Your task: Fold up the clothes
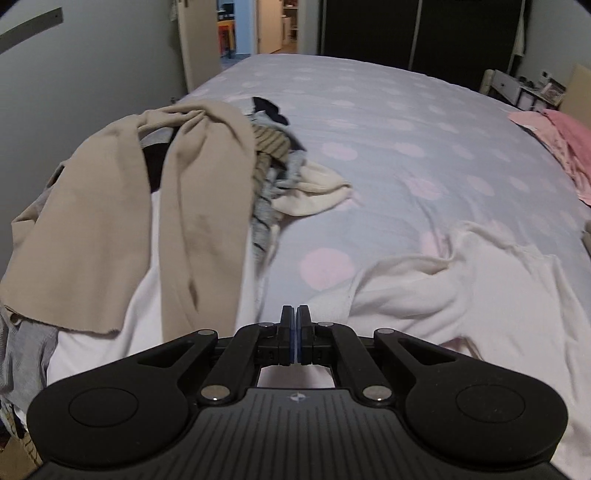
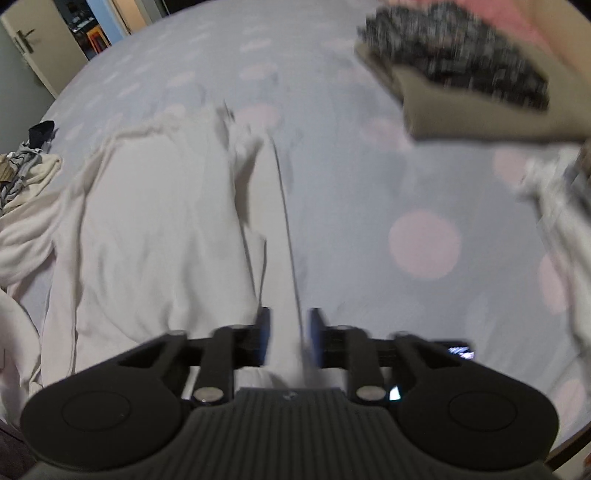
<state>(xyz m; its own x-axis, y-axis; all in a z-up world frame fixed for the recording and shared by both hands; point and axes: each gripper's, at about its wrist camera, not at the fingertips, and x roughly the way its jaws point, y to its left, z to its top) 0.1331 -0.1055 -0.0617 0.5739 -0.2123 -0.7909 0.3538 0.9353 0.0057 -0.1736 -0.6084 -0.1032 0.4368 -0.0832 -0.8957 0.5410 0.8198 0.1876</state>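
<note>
A white garment lies crumpled on the polka-dot bed, right of my left gripper, whose fingers are pressed together with nothing visible between them, above white cloth. In the right wrist view the same white garment spreads left and centre. My right gripper has its fingers partly closed around a fold of that white cloth, which runs forward as a taut ridge. The view is motion-blurred.
A pile of unfolded clothes topped by a beige garment sits at the left. Pink clothes lie at the bed's right edge. A folded stack, dark patterned on beige, lies at upper right. An open doorway is beyond.
</note>
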